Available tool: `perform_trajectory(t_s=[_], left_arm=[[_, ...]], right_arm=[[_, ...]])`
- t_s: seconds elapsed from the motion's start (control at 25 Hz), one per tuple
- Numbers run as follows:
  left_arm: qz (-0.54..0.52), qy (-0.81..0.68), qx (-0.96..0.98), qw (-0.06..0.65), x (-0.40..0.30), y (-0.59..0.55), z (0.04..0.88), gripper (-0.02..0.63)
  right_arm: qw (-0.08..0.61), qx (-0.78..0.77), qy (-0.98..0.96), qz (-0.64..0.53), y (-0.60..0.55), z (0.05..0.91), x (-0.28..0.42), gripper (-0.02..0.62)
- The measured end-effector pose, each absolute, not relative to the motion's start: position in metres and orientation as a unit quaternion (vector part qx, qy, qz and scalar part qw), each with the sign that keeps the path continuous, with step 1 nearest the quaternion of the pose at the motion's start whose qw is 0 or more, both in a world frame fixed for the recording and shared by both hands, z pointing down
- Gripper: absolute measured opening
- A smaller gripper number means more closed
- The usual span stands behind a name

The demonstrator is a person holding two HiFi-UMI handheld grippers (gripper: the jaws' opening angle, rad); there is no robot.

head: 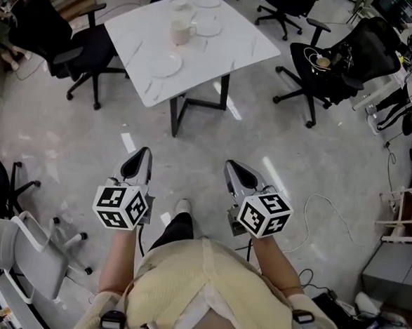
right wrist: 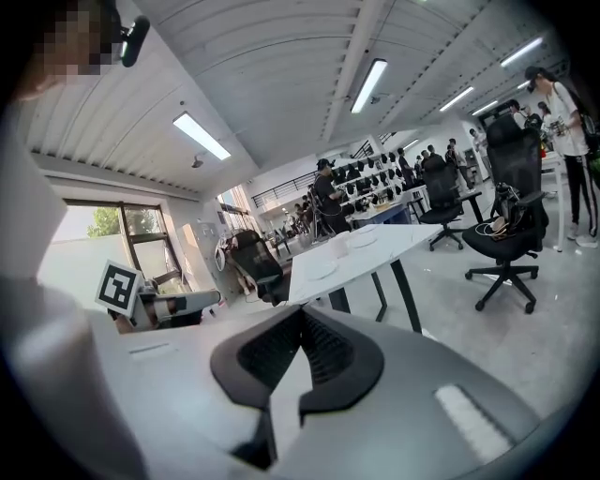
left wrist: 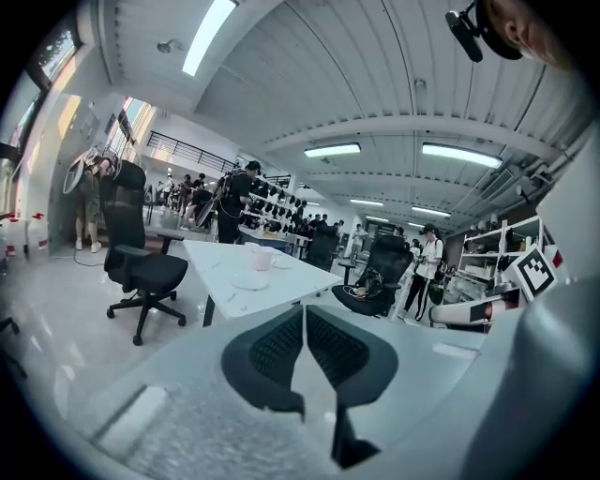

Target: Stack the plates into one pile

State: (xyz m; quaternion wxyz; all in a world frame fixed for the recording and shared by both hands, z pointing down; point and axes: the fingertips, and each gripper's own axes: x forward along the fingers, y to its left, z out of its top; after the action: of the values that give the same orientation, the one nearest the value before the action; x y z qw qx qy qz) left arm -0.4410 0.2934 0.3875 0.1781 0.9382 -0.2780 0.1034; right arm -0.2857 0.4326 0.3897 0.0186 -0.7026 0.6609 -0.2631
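Both grippers are well short of the table (head: 235, 53) rn, out over the grey floor (head: 66, 150) in front of the person. Left gripper (head: 143, 153) has its jaws pressed together w/ nothing between them. Same deal for the right gripper (head: 231, 166), closed tight and empty. The plates aren't piled, they're spread over the white tabletop. Nearest plate (head: 165, 66) sits by the near edge, and a second plate (head: 208, 28) is further back, just beside a white cup-ish thing (head: 181, 32). The far plates (head: 207, 0) are at the back end. Black office chairs (head: 56, 41) on either side.
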Motion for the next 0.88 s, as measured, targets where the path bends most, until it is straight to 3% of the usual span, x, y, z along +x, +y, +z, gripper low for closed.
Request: perform_trajectory(t_s=[0.08,0.88], left_arm=[[0.102,-0.275,0.939,0.180,-0.434,0.277,0.388,0.057],[0.107,-0.261,0.917,0.282,-0.392,0.145,0.424,0.145]], right_arm=[[0.016,-0.703,0.660,-0.265,0.418,0.392,-0.279,0.005],[-0.001,-0.706,0.657,-0.265,0.299,0.407,-0.233,0.005]])
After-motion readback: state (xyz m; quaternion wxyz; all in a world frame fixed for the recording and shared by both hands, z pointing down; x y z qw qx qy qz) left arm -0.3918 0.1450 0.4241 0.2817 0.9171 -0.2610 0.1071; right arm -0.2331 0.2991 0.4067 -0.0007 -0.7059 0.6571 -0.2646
